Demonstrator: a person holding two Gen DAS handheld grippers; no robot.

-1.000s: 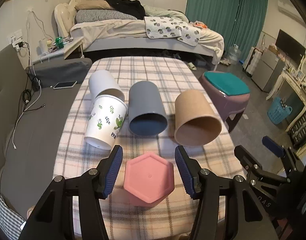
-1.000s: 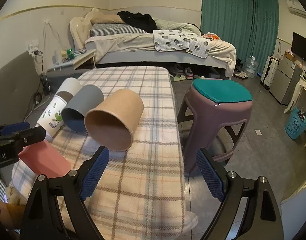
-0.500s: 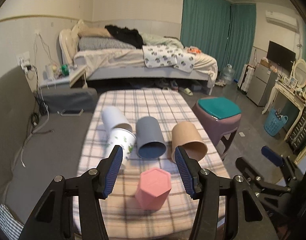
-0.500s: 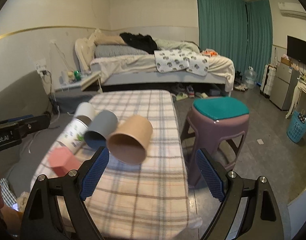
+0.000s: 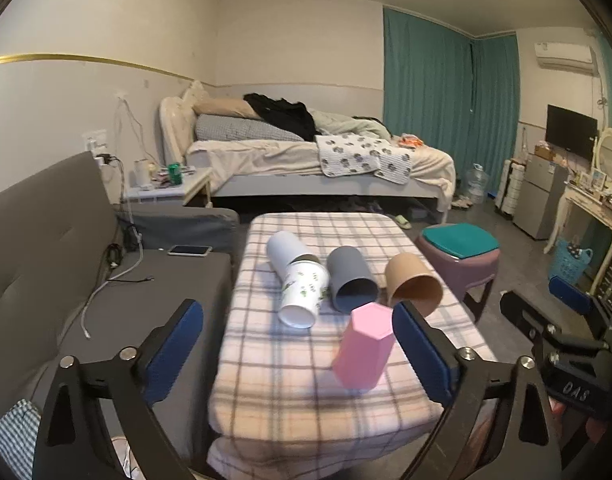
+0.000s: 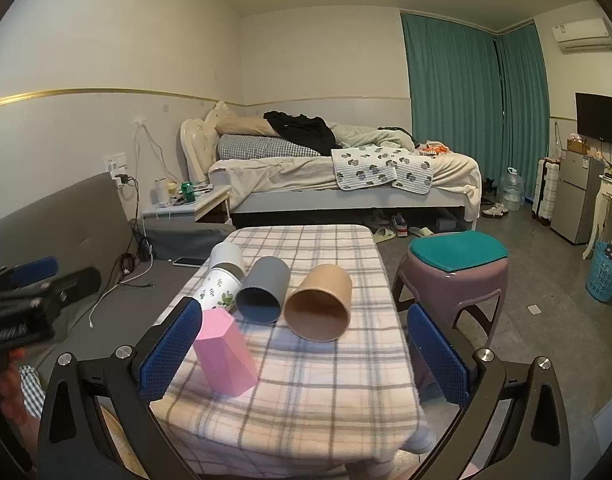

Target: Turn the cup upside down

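A pink hexagonal cup stands upside down near the front edge of the plaid-covered table; it also shows in the right wrist view. Behind it lie three cups on their sides: a white leaf-print cup, a grey cup and a brown cup. My left gripper is open and empty, pulled back above the table's front. My right gripper is open and empty, also back from the table.
A plain white cup lies behind the leaf-print one. A grey sofa with a phone stands left of the table. A purple stool with a teal seat stands to the right. A bed is beyond.
Both grippers have drawn back and up from the table. The left gripper, earlier around the pink cup, is now clear of it and opened wider. The cups have not moved.
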